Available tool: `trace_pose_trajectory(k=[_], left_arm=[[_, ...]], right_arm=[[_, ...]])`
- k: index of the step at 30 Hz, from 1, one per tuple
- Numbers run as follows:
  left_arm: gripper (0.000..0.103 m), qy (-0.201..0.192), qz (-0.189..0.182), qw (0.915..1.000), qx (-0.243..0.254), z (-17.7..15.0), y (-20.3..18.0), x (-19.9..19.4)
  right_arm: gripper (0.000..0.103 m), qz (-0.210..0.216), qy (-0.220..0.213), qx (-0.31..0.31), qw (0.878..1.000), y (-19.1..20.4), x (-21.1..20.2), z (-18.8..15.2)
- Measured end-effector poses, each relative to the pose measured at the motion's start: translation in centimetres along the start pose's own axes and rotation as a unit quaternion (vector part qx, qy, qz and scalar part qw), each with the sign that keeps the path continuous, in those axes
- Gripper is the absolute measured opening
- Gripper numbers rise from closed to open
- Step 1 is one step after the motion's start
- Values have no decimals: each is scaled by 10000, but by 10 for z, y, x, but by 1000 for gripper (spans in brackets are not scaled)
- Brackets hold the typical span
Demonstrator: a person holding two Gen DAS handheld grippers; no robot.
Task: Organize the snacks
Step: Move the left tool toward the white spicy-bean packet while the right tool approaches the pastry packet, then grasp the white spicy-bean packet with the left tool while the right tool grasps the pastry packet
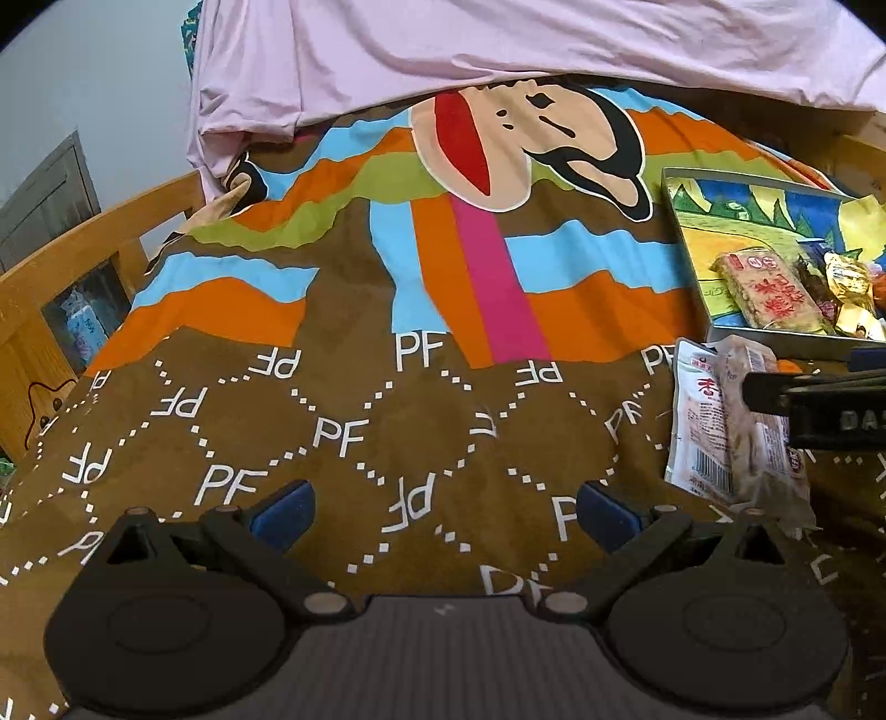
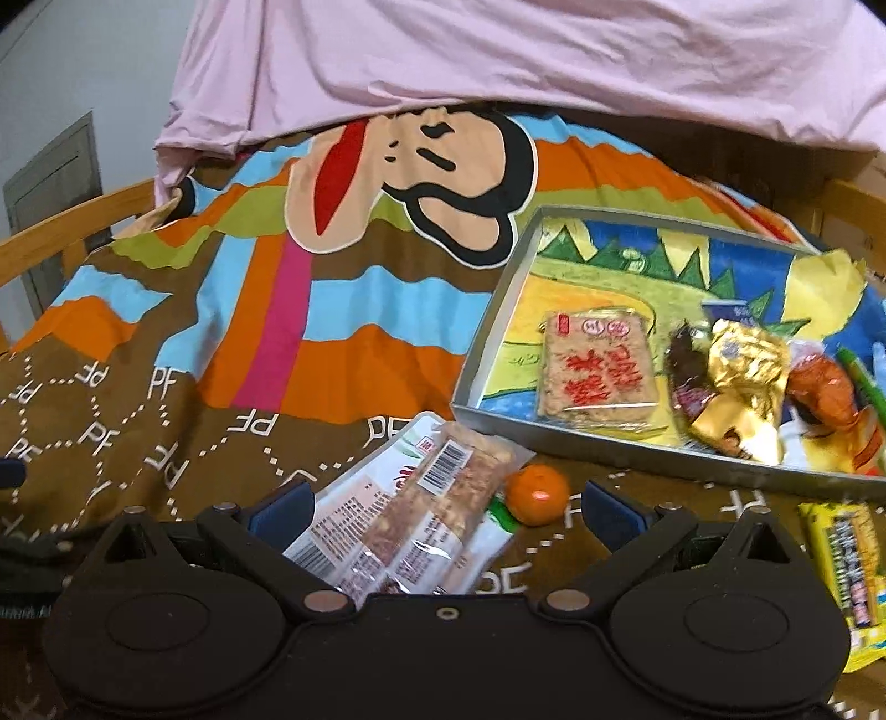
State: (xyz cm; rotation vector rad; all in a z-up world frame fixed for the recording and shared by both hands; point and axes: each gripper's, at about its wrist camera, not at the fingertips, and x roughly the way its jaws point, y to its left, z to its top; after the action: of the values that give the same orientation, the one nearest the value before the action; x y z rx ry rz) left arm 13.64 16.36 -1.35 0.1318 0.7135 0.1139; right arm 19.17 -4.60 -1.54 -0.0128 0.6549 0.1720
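Note:
A metal tray [image 2: 487, 354] with a colourful cartoon bottom lies on the bed at the right; it also shows in the left wrist view [image 1: 684, 249]. It holds a square cracker pack [image 2: 595, 368], gold-wrapped sweets [image 2: 742, 376] and an orange-red snack [image 2: 819, 393]. My right gripper [image 2: 446, 512] is open, hovering over a clear snack bar pack [image 2: 437, 509] that lies on a white packet [image 2: 354, 515], beside a small orange [image 2: 537, 493]. My left gripper [image 1: 446, 515] is open and empty over bare blanket, left of the same packets [image 1: 731, 437].
A yellow snack packet [image 2: 847, 570] lies right of my right gripper. A pink sheet [image 1: 498, 50] covers the far end of the bed. A wooden bed rail [image 1: 83, 243] runs along the left. The right gripper's body [image 1: 819, 410] shows at the left view's right edge.

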Motion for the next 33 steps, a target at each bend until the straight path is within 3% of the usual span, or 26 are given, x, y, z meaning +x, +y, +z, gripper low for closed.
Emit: trace_pose_trajectory(k=[8, 13, 20, 28, 31, 33], left_arm=[[102, 19, -18, 9999, 163, 1, -3, 5], [102, -68, -88, 9997, 228, 4, -11, 5], [102, -245, -603, 9969, 448, 12, -36, 10], [102, -318, -873, 9921, 839, 12, -57, 17], [102, -287, -913, 9918, 849, 12, -57, 18], [102, -281, -948, 9914, 860, 14, -60, 20]], right_arm=[[102, -124, 245, -24, 9996, 0, 18, -10], [90, -138, 151, 102, 9997, -20, 14, -14], [73, 245, 178, 86, 9995, -42, 2, -18], [71, 624, 505, 223, 9965, -48, 30, -16], [62, 725, 469, 209, 9960, -48, 26, -17], [42, 833, 462, 190, 9953, -49, 22, -17]])
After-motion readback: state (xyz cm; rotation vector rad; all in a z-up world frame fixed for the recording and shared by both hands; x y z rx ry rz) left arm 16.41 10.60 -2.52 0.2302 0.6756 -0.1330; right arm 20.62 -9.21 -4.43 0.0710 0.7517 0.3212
